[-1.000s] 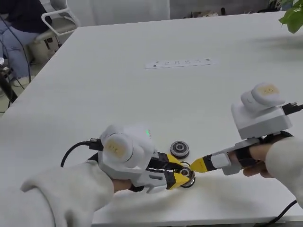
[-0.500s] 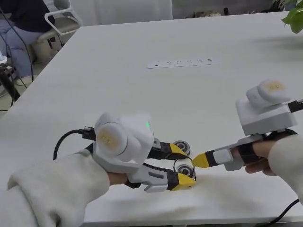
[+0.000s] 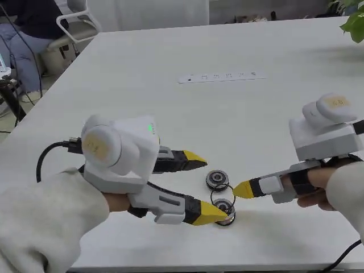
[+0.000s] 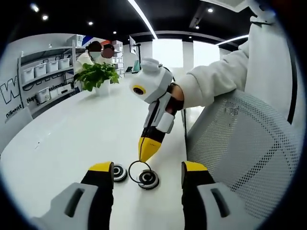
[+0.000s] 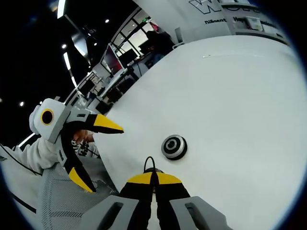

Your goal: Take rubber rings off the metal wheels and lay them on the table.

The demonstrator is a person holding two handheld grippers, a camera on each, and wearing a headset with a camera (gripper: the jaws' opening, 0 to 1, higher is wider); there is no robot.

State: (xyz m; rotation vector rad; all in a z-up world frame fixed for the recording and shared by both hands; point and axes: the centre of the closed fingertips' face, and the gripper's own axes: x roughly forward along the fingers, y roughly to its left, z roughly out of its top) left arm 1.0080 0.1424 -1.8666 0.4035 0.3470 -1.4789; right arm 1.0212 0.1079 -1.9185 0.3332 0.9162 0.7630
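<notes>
Pinching rubber ring (image 4: 129, 169); wall sign (image 4: 9, 91) "W".

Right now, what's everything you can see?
table: one, white, under everything
wheels: two, silver metal, side by side near the front edge
ring: one, black, thin loop by the nearer wheel
power strip: one, white, middle of the table
plant: one, green, far right corner
chair: one, white, past the far left corner
left tongs: one, white with yellow tips, open, facing the wheels
right tongs: one, white with yellow tips, shut on the ring
</notes>
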